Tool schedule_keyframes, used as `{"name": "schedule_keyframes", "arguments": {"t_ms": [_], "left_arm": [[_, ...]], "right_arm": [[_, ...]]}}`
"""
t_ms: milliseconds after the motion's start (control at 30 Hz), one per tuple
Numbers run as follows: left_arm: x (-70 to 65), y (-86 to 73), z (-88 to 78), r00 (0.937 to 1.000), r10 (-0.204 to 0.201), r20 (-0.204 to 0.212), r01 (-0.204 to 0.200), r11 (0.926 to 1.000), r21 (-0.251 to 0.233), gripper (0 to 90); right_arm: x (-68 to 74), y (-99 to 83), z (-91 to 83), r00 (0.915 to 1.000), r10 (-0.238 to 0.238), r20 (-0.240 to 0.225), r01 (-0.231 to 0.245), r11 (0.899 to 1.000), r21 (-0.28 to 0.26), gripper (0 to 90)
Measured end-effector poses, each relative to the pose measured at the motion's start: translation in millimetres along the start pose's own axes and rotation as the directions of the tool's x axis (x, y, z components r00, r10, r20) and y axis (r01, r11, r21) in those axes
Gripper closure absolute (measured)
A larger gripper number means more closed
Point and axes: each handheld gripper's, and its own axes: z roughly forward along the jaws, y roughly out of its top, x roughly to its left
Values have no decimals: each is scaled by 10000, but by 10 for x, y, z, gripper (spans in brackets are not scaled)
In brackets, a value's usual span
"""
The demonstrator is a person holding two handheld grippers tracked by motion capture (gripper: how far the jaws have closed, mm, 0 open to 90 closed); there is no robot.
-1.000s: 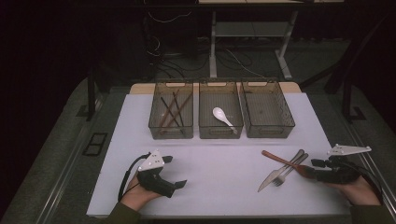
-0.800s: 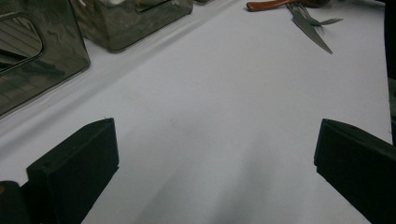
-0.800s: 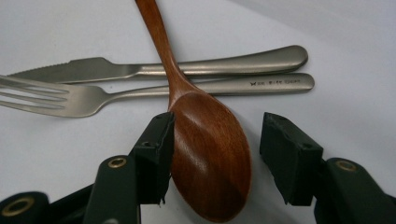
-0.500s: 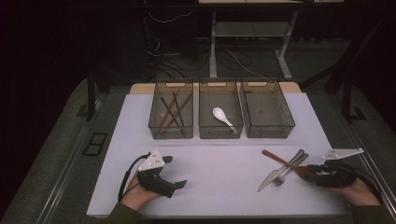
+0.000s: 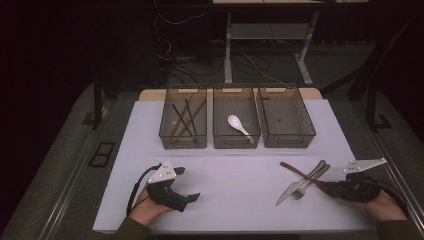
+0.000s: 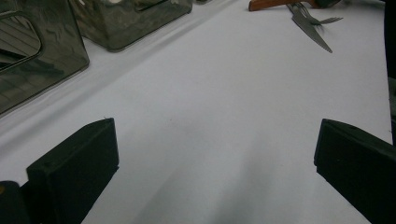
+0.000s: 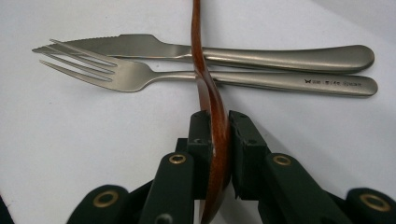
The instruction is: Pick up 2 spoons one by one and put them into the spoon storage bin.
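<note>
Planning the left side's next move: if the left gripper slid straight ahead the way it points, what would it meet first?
Probably nothing soon: bare white table lies ahead of the open left gripper. The knife and fork lie far ahead, slightly right; depth is unclear.

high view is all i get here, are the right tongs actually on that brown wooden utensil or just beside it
observer: On it. In the right gripper view the right tongs have just been closing, and both pads press the wooden utensil, which stands on edge between them.
operator: is it clear of the fork and knife
observer: No. Its handle lies across the fork and the knife, on top of both handles.
operator: left tongs holding anything
observer: No. The left gripper view shows the left tongs wide open, with just the white table between them.
</note>
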Motion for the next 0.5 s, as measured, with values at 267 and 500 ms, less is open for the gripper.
{"name": "schedule_keyframes", "arguments": {"t_ms": [267,500], "left_arm": [[3,-1,0,10000,26,10,-26,10000,40,0],[1,-3,4,10000,4,27,-4,10000,55,0]], "right_arm": [[-22,11,-45,9999,80,135,-77,9996,-256,796],[-27,37,-113,9997,254,11,-252,9959,-871,798]]}}
